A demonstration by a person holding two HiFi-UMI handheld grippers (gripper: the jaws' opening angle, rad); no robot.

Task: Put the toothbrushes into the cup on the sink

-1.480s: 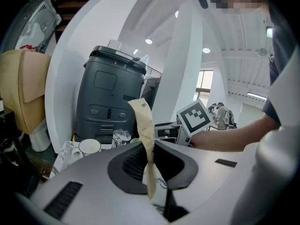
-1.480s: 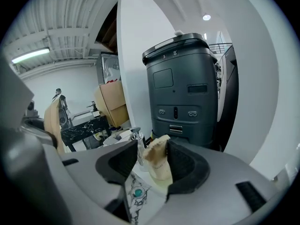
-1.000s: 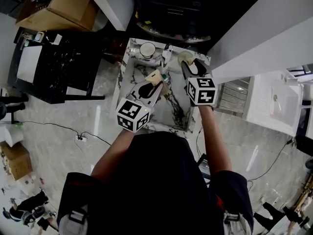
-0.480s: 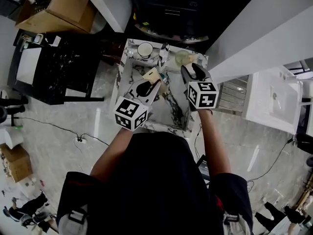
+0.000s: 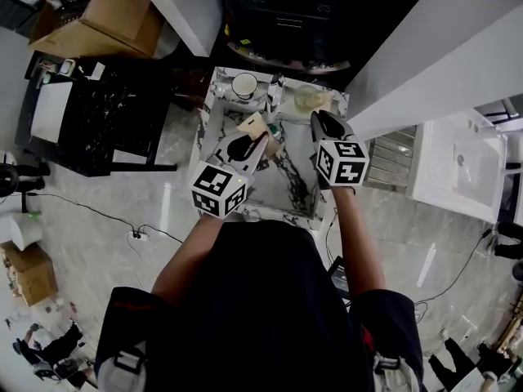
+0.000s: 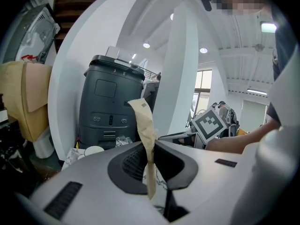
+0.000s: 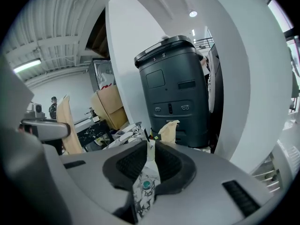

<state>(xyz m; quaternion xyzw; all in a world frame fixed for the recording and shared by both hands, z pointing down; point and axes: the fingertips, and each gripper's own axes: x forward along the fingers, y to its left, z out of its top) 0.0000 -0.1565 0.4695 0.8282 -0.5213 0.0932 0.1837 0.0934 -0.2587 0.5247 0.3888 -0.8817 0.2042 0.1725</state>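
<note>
At the sink's (image 5: 207,131) far left corner stands the cup (image 5: 245,84), ahead and slightly left of the left gripper (image 6: 149,144), the nearer one, clamped on an upright paper-wrapped toothbrush (image 6: 143,118); the right gripper's (image 7: 151,143) jaws, just closing, pinch a thin pale strip (image 7: 150,152), likely another wrapped brush.

Marbled sink (image 5: 286,188), 1 cup (image 5: 244,84) (far-left corner)

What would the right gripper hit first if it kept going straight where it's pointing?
Probably the tan paper packet at the sink's back edge, just beyond the right gripper. Its jaws have just been closing with a pale strip between them, maybe that packet's near end.
</note>
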